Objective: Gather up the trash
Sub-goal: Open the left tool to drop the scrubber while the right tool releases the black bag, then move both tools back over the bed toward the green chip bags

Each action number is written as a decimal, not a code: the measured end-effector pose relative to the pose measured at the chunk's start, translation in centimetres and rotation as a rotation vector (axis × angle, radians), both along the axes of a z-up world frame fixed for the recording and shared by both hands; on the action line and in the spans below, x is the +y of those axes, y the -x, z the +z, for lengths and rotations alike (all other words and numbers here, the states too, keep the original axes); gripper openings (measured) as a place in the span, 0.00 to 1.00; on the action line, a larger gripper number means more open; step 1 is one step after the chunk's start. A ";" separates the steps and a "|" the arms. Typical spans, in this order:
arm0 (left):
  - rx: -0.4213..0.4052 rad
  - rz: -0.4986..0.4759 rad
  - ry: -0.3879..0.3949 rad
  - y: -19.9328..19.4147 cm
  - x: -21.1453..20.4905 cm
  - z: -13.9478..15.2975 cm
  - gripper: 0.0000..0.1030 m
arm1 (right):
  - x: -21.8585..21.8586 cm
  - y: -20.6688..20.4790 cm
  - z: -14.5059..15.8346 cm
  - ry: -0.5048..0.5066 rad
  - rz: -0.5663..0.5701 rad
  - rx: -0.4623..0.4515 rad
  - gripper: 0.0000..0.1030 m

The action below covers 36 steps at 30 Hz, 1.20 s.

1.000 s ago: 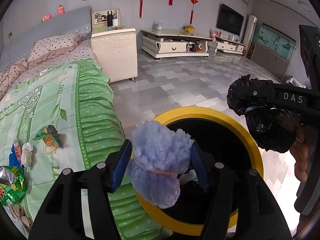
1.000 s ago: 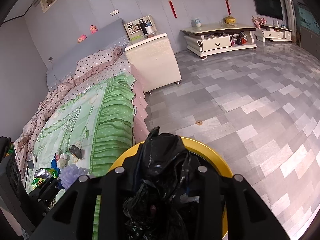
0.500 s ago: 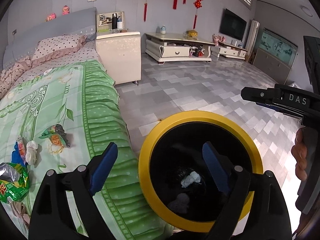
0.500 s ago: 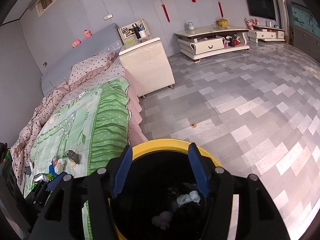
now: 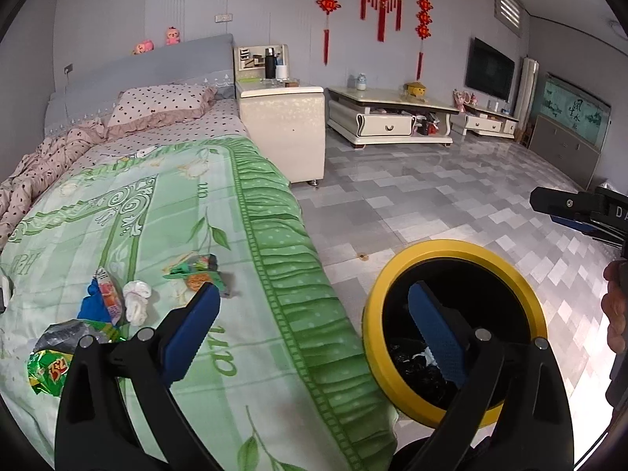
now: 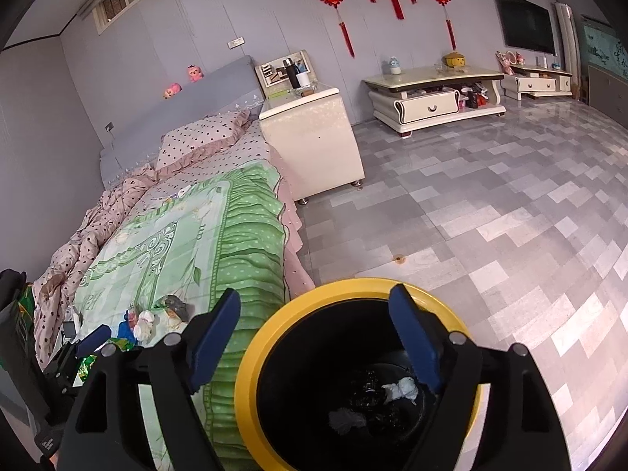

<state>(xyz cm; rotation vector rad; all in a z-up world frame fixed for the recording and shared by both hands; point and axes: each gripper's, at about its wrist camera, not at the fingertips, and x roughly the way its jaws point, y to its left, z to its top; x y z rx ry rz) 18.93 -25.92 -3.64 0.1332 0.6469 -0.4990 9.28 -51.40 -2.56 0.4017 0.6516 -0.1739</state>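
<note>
Beside the bed [image 5: 157, 204], both loads now lay in the bin [image 6: 274, 314]; left gripper [image 5: 314, 314] and right gripper [image 6: 314, 325], jaws just opened wide, held nothing, and wrappers [image 5: 106, 294], perhaps several, remained.

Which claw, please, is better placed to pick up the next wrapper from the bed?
Left: its open claw already faces the green snack wrapper on the green quilt; the right claw hangs above the yellow-rimmed bin.

Wide open floor [image 6: 490, 212] past the bin [image 6: 274, 337], nothing in the way. Bin mouth open from above. Bed [image 5: 251, 274] edge tight beside bin. Small trash [image 5: 133, 302] scattered on bed top. White cabinet [image 5: 282, 133] blocking far bed end.
</note>
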 end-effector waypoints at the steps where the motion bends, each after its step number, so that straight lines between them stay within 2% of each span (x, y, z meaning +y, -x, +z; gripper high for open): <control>1: -0.007 0.012 0.000 0.0 0.8 0.1 0.90 | 0.6 -0.1 0.3 0.003 0.009 -0.003 0.74; 21: -0.053 0.246 -0.015 -0.8 17.5 1.5 0.90 | 13.8 -4.9 3.8 0.088 0.225 -0.032 0.75; 29: -0.041 0.325 -0.040 -1.7 23.3 0.5 0.90 | 18.1 -8.6 2.7 0.106 0.290 -0.002 0.75; 36: -0.020 0.331 -0.068 -2.5 27.1 -1.7 0.90 | 21.1 -12.6 0.3 0.137 0.345 0.033 0.75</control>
